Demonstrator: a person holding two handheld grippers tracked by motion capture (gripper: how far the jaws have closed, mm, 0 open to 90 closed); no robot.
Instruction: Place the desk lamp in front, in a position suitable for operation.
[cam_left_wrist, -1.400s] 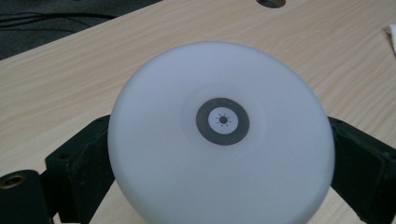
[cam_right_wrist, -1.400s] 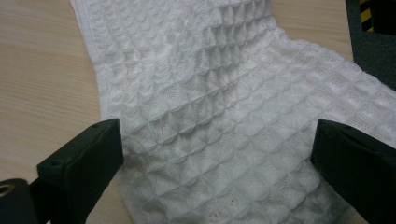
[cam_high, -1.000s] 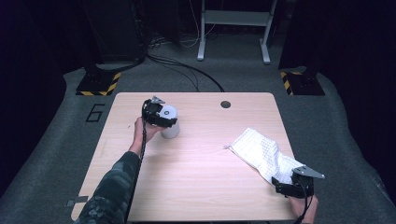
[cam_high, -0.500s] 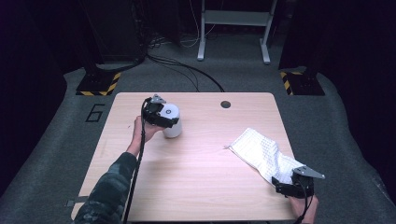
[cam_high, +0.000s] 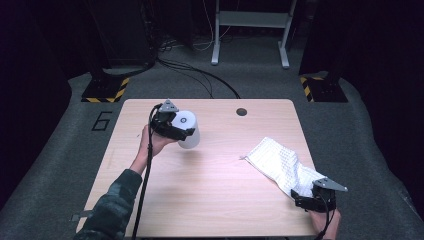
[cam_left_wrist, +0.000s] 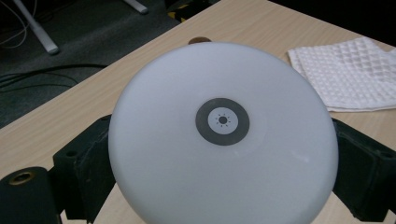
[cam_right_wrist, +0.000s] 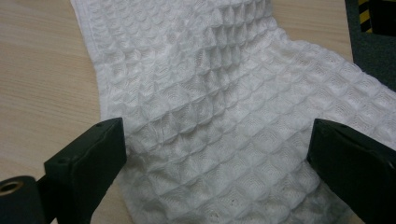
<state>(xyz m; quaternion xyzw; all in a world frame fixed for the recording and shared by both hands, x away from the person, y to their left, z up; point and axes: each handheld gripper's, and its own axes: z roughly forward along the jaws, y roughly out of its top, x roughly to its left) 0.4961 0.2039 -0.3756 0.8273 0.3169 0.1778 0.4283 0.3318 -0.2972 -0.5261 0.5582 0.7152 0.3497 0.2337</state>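
A white cup is clamped between the jaws of my left gripper over the table's far left. It is tipped so that its round end with a grey ring mark faces the left gripper view, and the black pads press both its sides. A white waffle-weave towel lies crumpled at the right of the wooden table. My right gripper rests at the towel's near end, jaws spread wide over the cloth, gripping nothing.
A round cable hole sits near the table's far edge. Grey carpet surrounds the table, with a painted 6, loose cables, a metal stand and yellow-black striped bases beyond it.
The left gripper and the cup have shifted slightly right, and the forearm has swung a little. The right gripper and towel have stayed put.
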